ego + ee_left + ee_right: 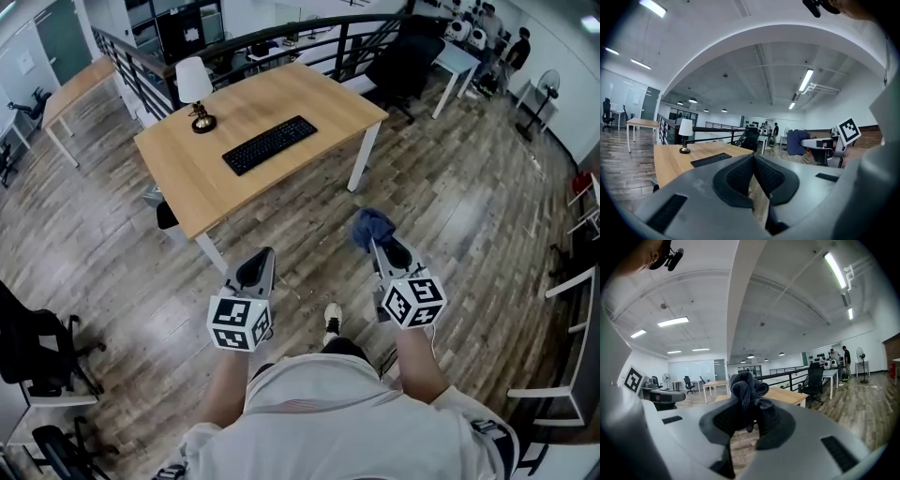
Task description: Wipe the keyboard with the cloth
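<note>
A black keyboard lies on a light wooden table some way ahead of me, also seen small in the left gripper view as the keyboard. My right gripper is shut on a bunched dark blue cloth, which sticks up between the jaws as the cloth. My left gripper is shut with nothing in it, its jaws touching at the tips. Both grippers hang over the wooden floor, short of the table.
A small lamp with a white shade stands on the table's far left corner. A black railing runs behind the table. Office chairs and other desks stand around. People stand at the far right.
</note>
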`<state>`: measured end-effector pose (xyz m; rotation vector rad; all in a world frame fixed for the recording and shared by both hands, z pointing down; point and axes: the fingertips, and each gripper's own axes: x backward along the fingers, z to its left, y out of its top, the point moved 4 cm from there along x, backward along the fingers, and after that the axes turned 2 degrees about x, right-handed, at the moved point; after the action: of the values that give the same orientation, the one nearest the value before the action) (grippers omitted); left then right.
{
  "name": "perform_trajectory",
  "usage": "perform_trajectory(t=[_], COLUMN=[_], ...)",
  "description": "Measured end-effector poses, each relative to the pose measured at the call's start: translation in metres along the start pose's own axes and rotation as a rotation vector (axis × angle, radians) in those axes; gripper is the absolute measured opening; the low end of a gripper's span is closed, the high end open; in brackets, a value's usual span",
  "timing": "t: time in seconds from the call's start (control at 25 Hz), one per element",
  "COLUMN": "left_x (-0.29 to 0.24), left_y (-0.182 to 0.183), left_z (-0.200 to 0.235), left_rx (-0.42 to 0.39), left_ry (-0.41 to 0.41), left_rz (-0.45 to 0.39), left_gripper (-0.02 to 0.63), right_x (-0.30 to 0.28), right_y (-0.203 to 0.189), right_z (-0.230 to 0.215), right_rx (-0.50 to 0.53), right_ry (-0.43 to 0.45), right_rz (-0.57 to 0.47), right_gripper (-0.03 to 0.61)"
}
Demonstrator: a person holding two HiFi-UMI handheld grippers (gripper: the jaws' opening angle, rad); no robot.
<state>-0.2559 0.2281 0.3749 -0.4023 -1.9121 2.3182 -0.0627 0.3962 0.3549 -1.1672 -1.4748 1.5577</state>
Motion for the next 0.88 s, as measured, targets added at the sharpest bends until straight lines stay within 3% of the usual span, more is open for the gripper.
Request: perform_trajectory(t=[0.4, 0.6, 0.88], left_x=[-0.097, -0.150, -0.224], left_y=[0.024, 0.039, 0.039], left_z=[0.018, 0.015, 0.001], left_rx=[-0.006, -0.005, 0.003], left_ry=[0.020, 0.049, 0.070], left_rz=[-0.001, -0.009, 0.000], left_gripper=[0.015, 0.015, 0.015], right_x=[-0.079, -0.119, -0.152], right_y=[0.014, 0.032, 0.026], right_z=[-0.070, -0.113, -0.182], right_rx=[-0.019, -0.011, -0.030], right_ry=[0.025, 0.071, 0.093], right_rz=[0.027, 0.024, 0.061], right_gripper=[0.123, 0.123, 0.123])
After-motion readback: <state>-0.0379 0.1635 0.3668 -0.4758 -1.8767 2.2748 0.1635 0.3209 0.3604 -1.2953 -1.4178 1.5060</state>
